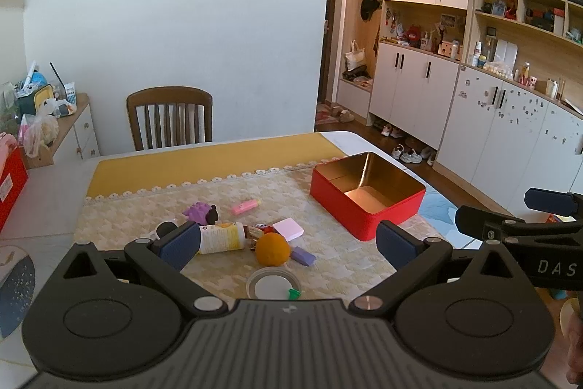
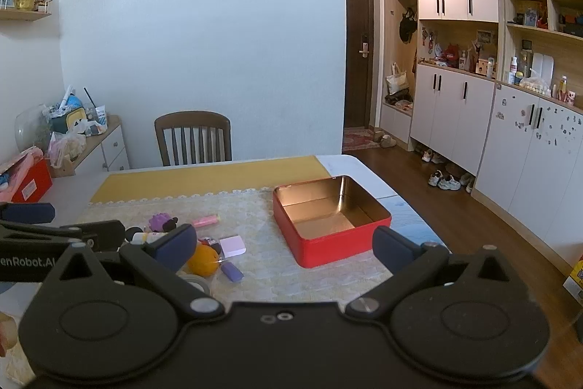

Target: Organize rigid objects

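Note:
An empty red tin (image 1: 366, 195) (image 2: 329, 219) with a gold inside stands on the table's right part. Left of it lies a cluster: an orange (image 1: 272, 248) (image 2: 203, 259), a white bottle (image 1: 220, 237) on its side, a purple toy (image 1: 199, 211) (image 2: 160, 222), a pink marker (image 1: 246, 206) (image 2: 206, 220), a pale pink pad (image 1: 288, 228) (image 2: 232, 246), a purple eraser (image 1: 303, 256) (image 2: 232, 271) and a round lid (image 1: 271, 284). My left gripper (image 1: 288, 243) hovers open over the cluster. My right gripper (image 2: 284, 248) hangs open in front of the tin, holding nothing.
A patterned mat (image 1: 204, 192) and yellow runner (image 1: 218, 159) cover the table. A wooden chair (image 1: 169, 117) stands at the far side. A cluttered side cabinet (image 1: 54, 126) is left, white cupboards (image 1: 510, 133) and shoes on the floor are right.

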`<state>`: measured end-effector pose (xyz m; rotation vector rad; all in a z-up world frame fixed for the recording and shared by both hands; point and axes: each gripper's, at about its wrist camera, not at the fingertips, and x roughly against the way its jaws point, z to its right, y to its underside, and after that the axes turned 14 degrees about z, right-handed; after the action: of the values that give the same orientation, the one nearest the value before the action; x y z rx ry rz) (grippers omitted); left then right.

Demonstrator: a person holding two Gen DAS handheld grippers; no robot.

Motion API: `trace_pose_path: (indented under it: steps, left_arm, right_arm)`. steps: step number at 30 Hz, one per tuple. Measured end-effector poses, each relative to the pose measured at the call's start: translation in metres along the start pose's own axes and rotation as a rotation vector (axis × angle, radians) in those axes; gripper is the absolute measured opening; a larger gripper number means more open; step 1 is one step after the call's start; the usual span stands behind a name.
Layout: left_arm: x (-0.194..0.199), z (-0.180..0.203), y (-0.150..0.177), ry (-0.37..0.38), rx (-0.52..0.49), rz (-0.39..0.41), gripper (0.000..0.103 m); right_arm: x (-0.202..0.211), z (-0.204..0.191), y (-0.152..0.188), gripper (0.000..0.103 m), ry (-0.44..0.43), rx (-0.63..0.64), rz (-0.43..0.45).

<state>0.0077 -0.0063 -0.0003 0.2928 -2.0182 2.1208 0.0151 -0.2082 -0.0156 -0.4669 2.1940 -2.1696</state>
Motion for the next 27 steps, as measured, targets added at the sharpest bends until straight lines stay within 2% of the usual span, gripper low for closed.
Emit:
trace_pose_path:
  steps: [27]
  left_arm:
    - [0.0019,0.0026,0.0025,-0.016,0.003,0.005,0.103]
  right_arm:
    - [-0.0034,-0.0009,0.0,0.103,-0.011,0.001,-0.005]
